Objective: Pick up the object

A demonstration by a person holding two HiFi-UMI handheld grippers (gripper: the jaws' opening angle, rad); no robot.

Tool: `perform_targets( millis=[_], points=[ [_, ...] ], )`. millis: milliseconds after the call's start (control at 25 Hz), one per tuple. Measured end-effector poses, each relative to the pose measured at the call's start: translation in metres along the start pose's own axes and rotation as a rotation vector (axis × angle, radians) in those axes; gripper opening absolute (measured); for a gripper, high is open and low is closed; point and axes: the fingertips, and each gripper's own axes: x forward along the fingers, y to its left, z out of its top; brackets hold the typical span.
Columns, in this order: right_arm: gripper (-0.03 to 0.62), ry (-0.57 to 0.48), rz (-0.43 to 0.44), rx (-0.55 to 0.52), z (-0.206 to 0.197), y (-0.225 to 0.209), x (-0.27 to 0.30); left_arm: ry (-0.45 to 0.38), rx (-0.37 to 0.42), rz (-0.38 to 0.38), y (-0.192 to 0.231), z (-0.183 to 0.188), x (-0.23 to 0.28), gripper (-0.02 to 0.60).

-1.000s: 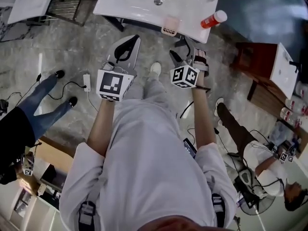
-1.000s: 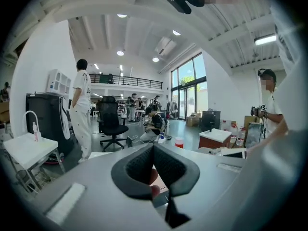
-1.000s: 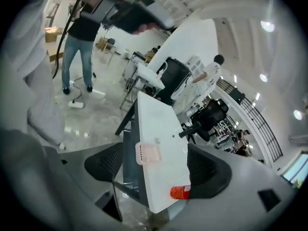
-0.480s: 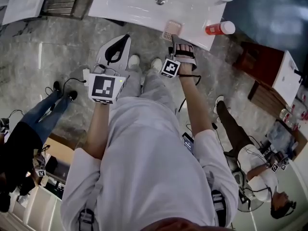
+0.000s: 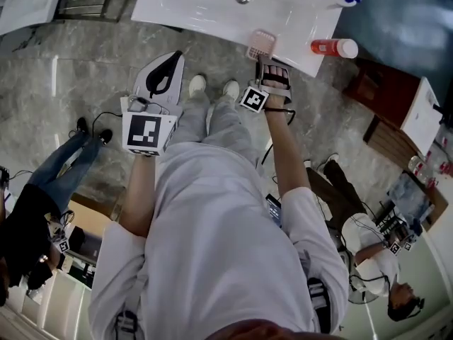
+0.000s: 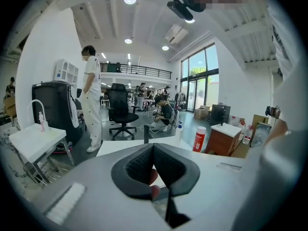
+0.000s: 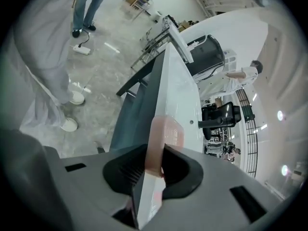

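A person in white looks down at two hand-held grippers in front of a white table (image 5: 184, 6). The pink basket (image 5: 262, 44), the thing to pick up, sits at the table's near edge, directly ahead of the right gripper (image 5: 267, 64) and touching its tips. The left gripper (image 5: 173, 57) hangs over the floor, well apart from the basket, so the right hand is clearly the nearer one. The basket's longer side seems to run away from the person, roughly in line with the right gripper's reach.

The right gripper view shows what the head view cannot. The basket (image 7: 163, 134) stands between the jaws of the right gripper (image 7: 156, 150), which are drawn in narrow, and the pads appear to press it from both sides. That view is rolled sideways, so the table top stands like a wall, with its edge passing between the jaws. Lifting probably means drawing the basket up and clear of that edge.

In the left gripper view, the left gripper (image 6: 153, 147) has its tips together and holds nothing. A red bottle (image 5: 334, 47) lies on the table to the right.
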Motion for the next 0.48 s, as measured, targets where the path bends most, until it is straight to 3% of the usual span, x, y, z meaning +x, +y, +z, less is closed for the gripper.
perform_targets(
  millis=[240,480],
  points=[
    [0.072,-0.017,-0.003,0.092,0.001,-0.020,-0.009,-0.022,0.010,-0.039,-0.002,0.008,0.007,0.000],
    [0.072,-0.119,0.053,0.363,0.025,-0.052,-0.048,-0.053,0.023,-0.079,-0.003,0.020,0.011,0.000]
  ],
)
